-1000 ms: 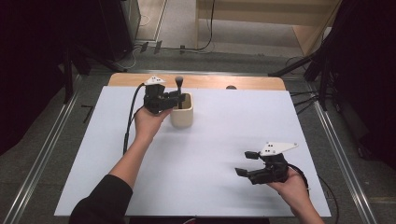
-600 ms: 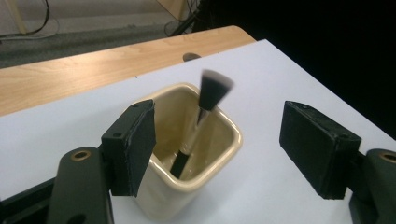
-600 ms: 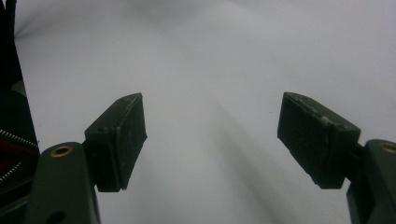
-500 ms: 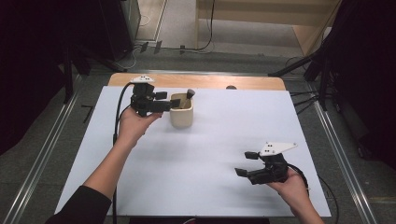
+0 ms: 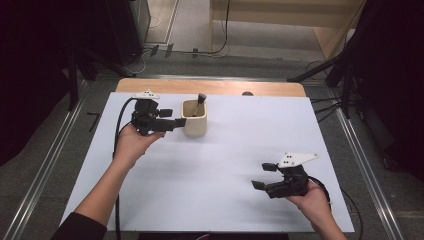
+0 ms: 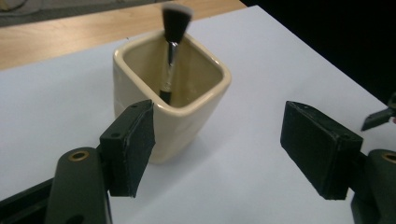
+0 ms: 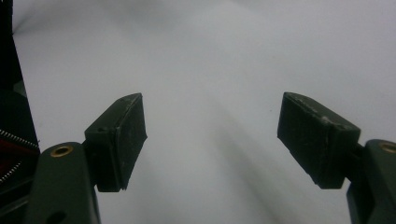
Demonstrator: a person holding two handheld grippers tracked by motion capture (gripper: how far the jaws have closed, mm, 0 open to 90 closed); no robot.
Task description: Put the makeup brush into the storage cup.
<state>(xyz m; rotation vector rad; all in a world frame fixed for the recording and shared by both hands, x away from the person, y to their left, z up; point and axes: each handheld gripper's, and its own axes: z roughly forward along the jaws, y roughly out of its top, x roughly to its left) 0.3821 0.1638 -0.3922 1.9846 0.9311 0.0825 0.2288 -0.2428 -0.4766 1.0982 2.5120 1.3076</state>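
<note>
the left tool has drawn back beside the cup, jaws wide apart, holding nothing.

The high view looks down across the white table; both gripper views skim that same surface closely.

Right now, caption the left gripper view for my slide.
Open left gripper faces a cream square ceramic cup holding a black-bristled brush on white table.
</note>
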